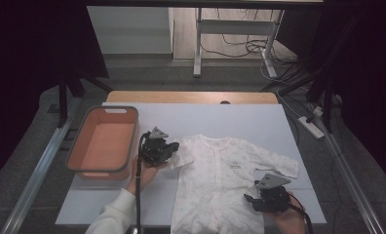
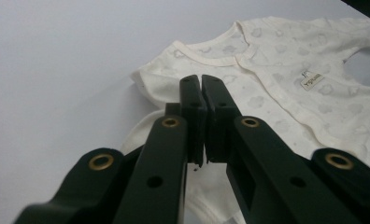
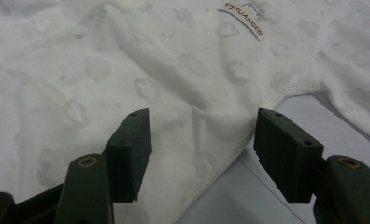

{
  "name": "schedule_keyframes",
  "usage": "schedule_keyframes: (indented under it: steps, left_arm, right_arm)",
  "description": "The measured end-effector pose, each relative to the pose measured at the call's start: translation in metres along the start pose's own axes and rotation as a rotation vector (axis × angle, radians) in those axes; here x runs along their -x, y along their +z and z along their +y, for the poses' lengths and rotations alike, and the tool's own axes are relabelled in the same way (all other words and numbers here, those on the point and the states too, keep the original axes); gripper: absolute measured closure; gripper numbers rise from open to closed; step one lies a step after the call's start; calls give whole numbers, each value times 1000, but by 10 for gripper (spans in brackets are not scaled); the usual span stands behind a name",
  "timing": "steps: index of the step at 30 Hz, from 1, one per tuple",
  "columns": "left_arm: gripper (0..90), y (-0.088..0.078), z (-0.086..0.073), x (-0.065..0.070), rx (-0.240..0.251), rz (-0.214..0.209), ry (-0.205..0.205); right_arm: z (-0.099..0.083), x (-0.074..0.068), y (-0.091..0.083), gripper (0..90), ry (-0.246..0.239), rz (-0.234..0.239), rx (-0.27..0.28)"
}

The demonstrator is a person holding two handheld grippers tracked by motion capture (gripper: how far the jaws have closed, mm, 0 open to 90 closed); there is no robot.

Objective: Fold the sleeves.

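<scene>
Right tool [image 3: 202, 149] straddles the romper's [image 3: 141, 70] side edge, jaws apart.

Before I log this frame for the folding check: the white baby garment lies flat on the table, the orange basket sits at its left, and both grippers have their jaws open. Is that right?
Not quite. The left gripper has its jaws shut, as the left gripper view shows. The right gripper is open over the edge of the baby garment. The garment lies flat and the orange basket sits at its left, as you said.
</scene>
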State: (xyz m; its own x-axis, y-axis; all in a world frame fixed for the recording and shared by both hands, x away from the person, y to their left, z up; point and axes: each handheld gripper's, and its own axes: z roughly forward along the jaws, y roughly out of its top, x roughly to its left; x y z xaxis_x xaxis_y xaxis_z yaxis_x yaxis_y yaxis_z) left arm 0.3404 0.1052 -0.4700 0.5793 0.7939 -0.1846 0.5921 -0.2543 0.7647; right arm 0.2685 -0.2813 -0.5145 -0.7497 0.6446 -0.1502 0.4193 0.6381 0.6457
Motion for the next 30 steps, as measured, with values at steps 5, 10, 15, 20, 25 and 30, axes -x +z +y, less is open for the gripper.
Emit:
schedule_keyframes:
  steps: [5,10,15,20,25,30]
  left_arm:
    - [869,2,0,2,-1,-3,2]
    - [869,5,2,6,-2,-10,13]
    - [869,9,6,13,1,-24,24]
    - [869,17,8,22,-12,-36,43]
    - [869,25,9,29,-26,-45,58]
    - [869,32,11,36,-34,-51,77]
  right_arm:
    - [0,0,0,371,1,1,1]
    - [0,0,0,371,1,0,1]
    - [0,0,0,371,0,0,0]
    - [1,-1,0,370,0,-2,5]
    - [1,-1,-1,369,2,-1,12]
    - [1,-1,-1,368,3,-4,16]
